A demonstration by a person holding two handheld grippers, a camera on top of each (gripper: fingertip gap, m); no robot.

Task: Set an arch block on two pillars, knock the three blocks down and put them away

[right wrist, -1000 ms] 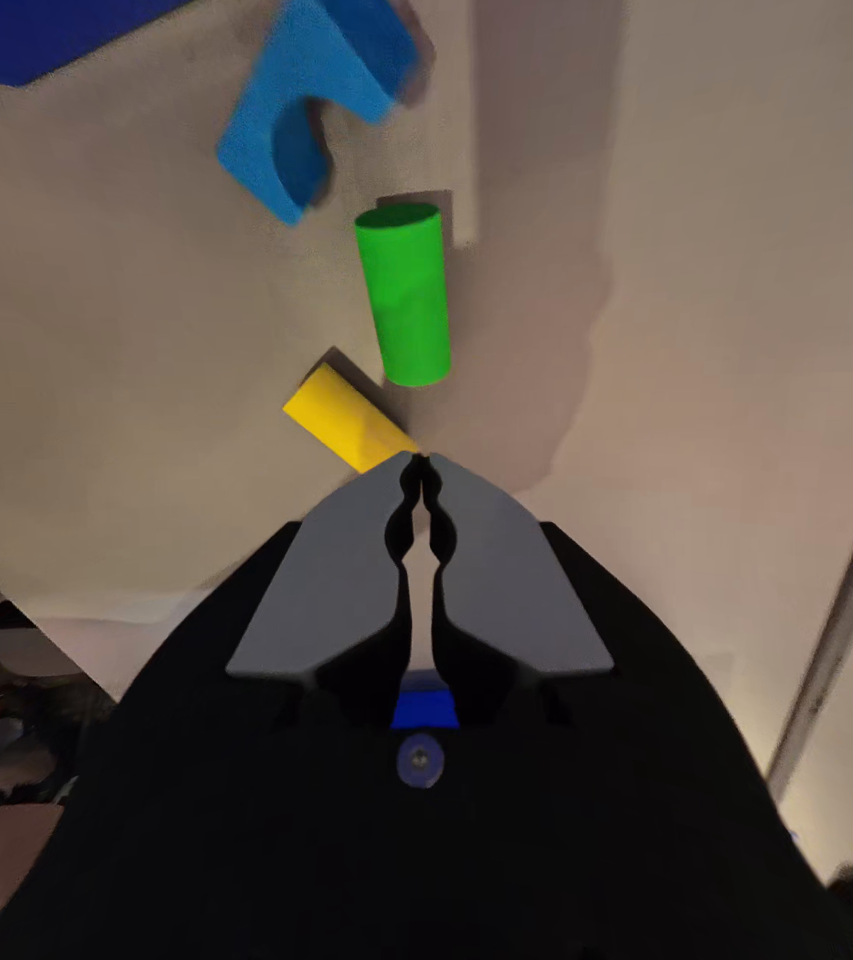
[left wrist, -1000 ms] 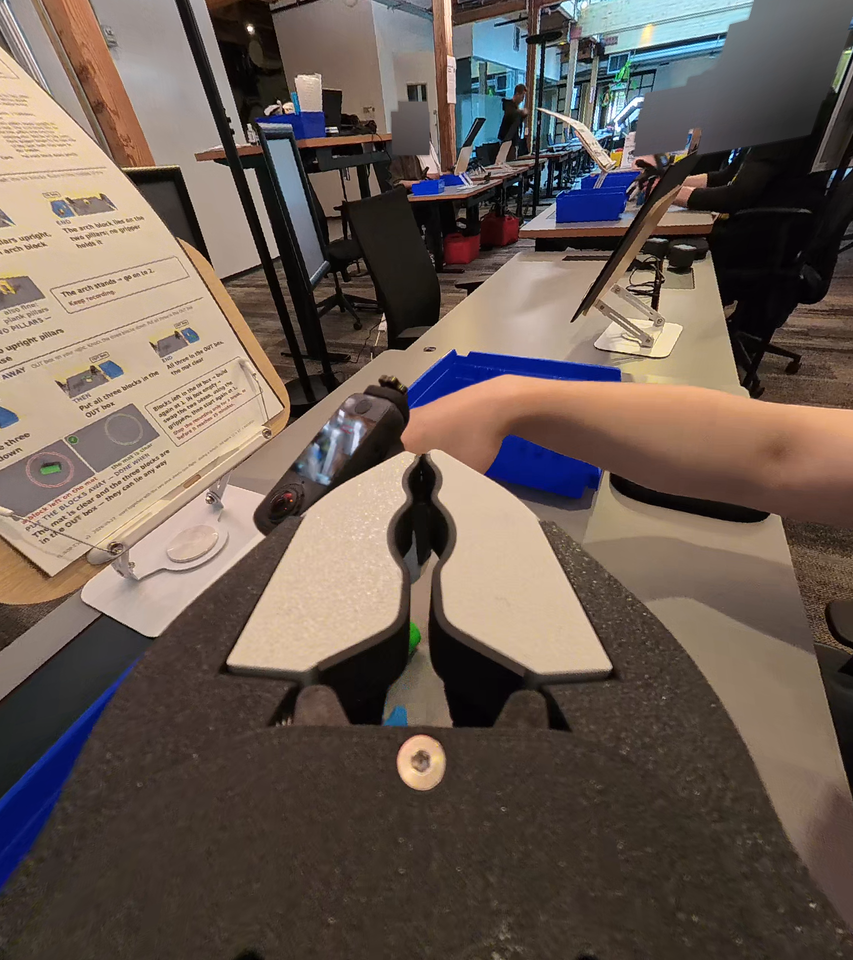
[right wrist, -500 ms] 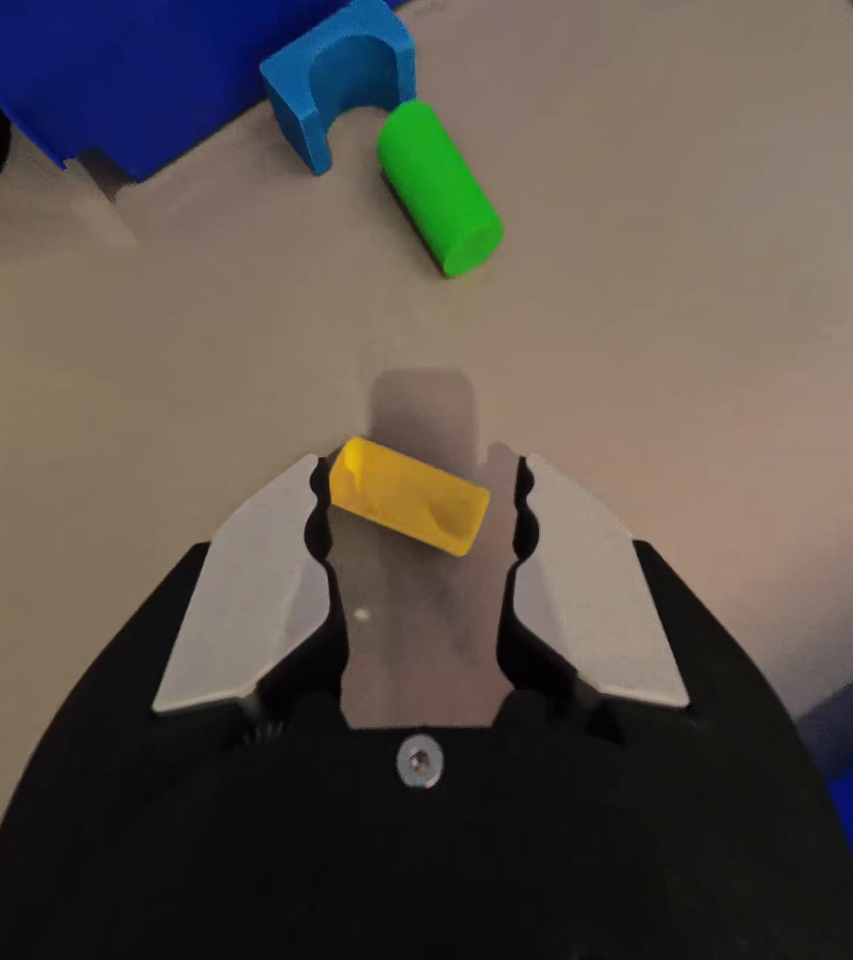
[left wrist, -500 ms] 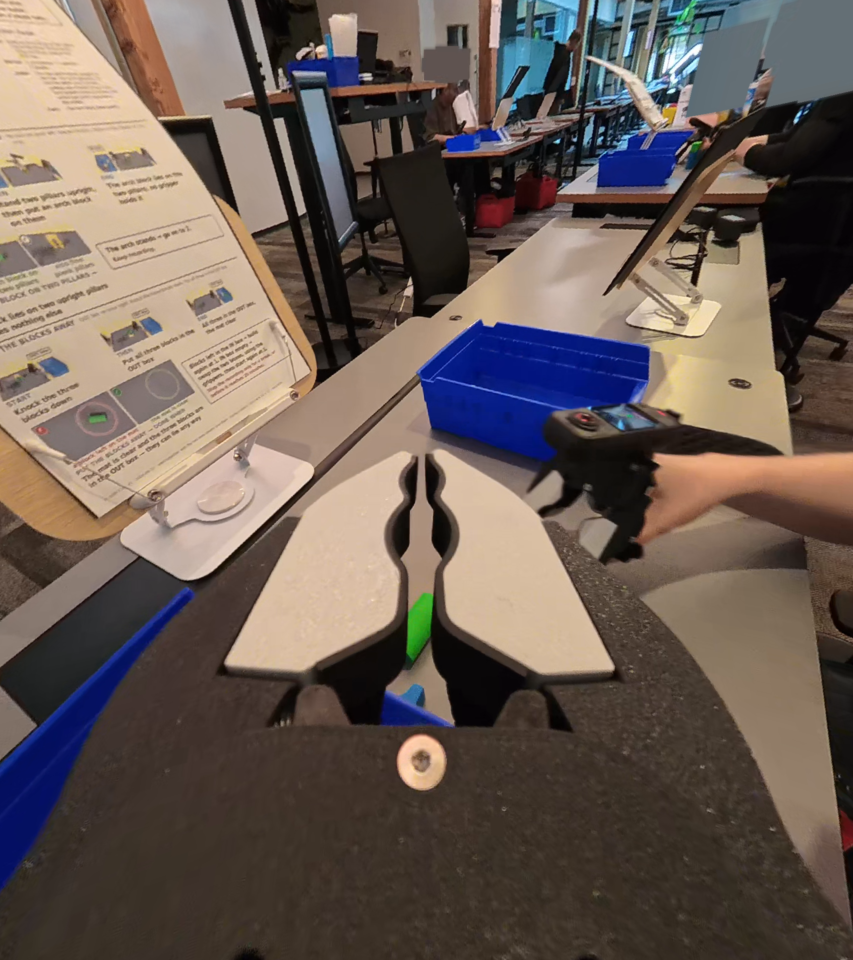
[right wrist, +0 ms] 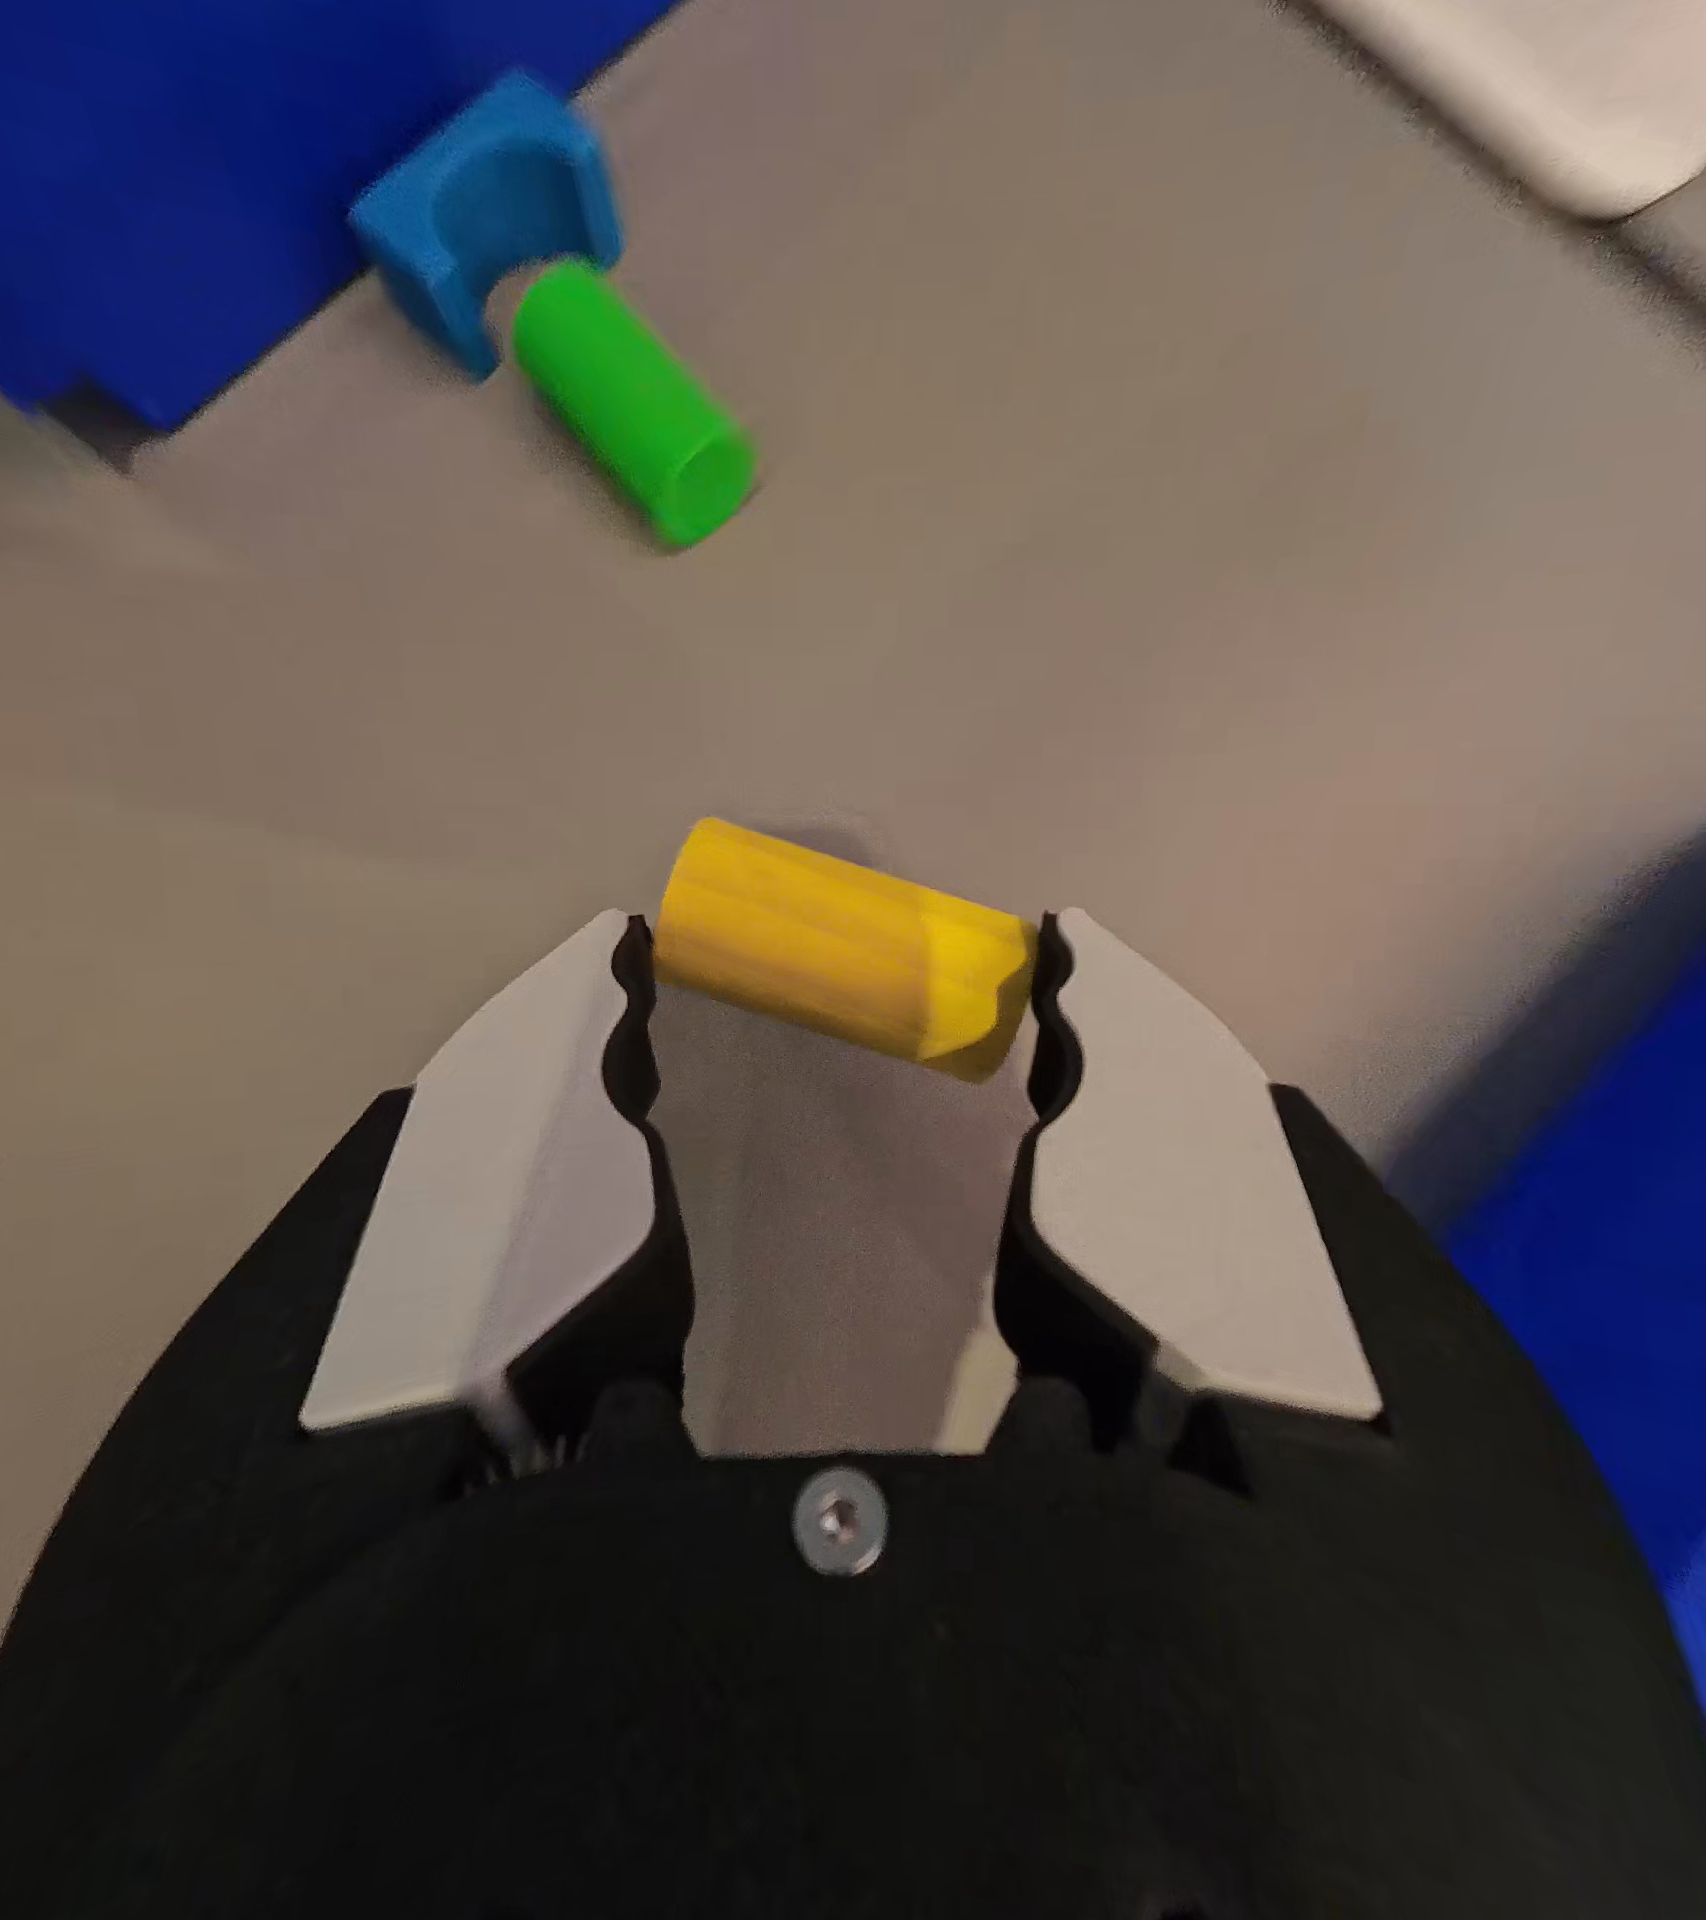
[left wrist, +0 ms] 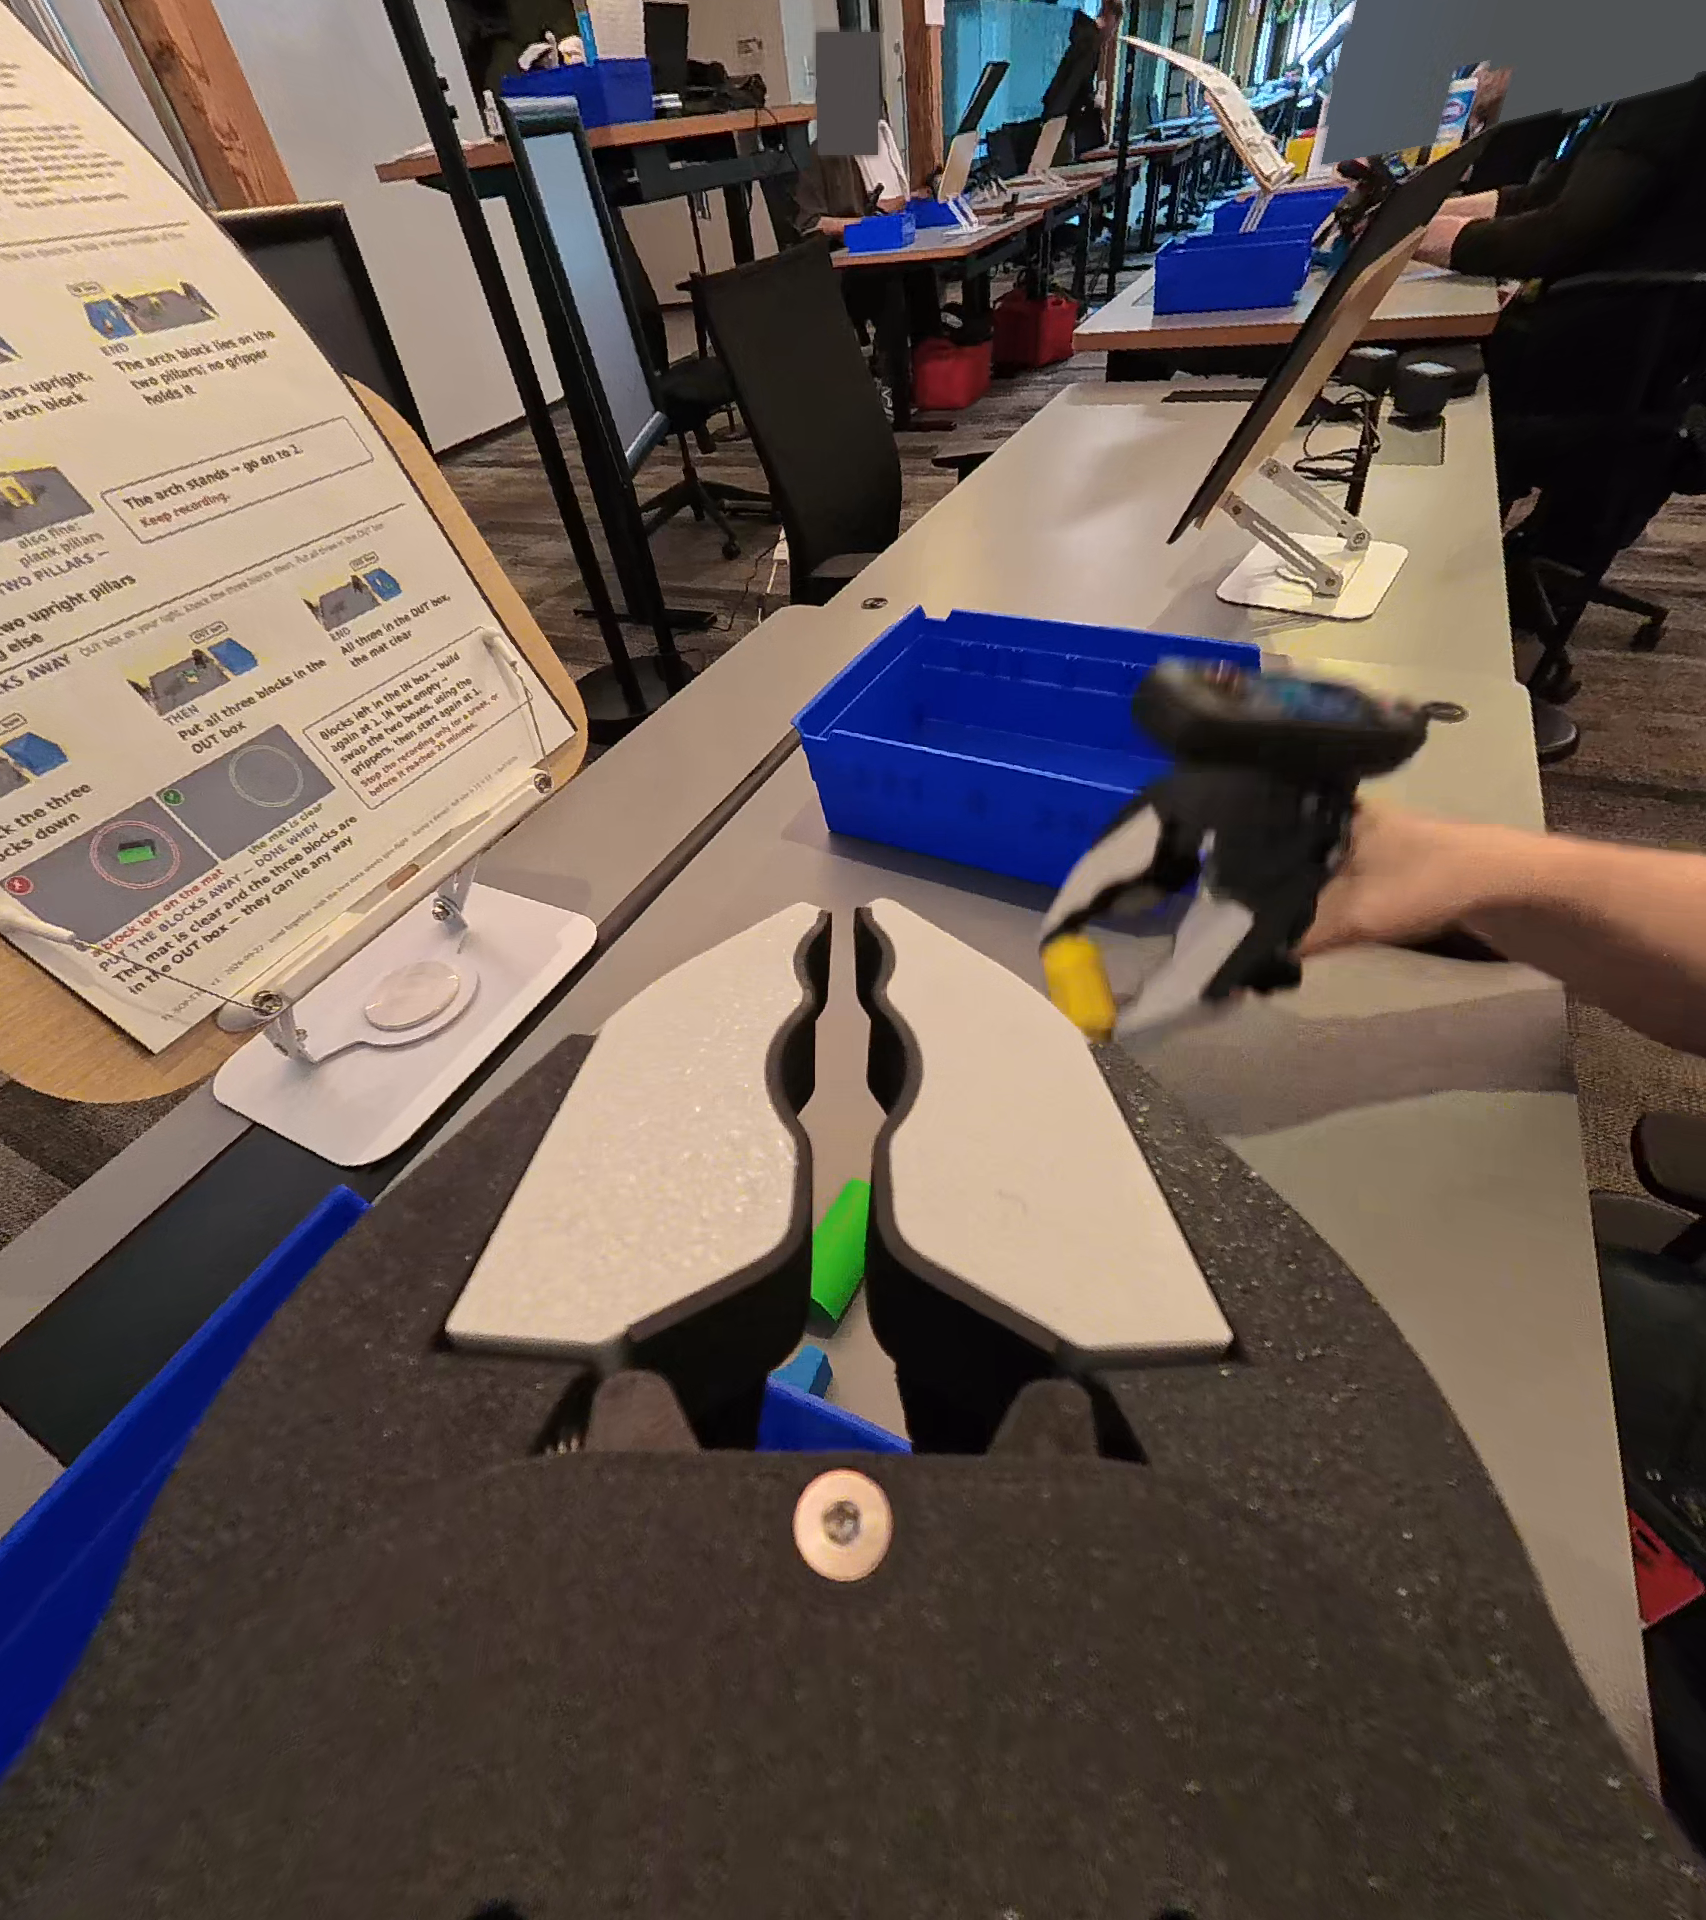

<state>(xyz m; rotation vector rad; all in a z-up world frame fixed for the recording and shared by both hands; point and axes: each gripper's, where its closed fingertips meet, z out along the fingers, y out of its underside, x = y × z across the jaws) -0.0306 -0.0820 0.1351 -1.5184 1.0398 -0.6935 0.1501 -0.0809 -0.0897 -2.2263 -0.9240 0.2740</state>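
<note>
While the left gripper [left wrist: 842, 925] is kept closed and empty, the yellow pillar [right wrist: 833, 948] is clamped endwise by the right gripper [right wrist: 836, 971].

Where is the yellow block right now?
The yellow block sits between the right gripper's fingertips, right wrist view, nearer the camera than the green cylinder.
</note>
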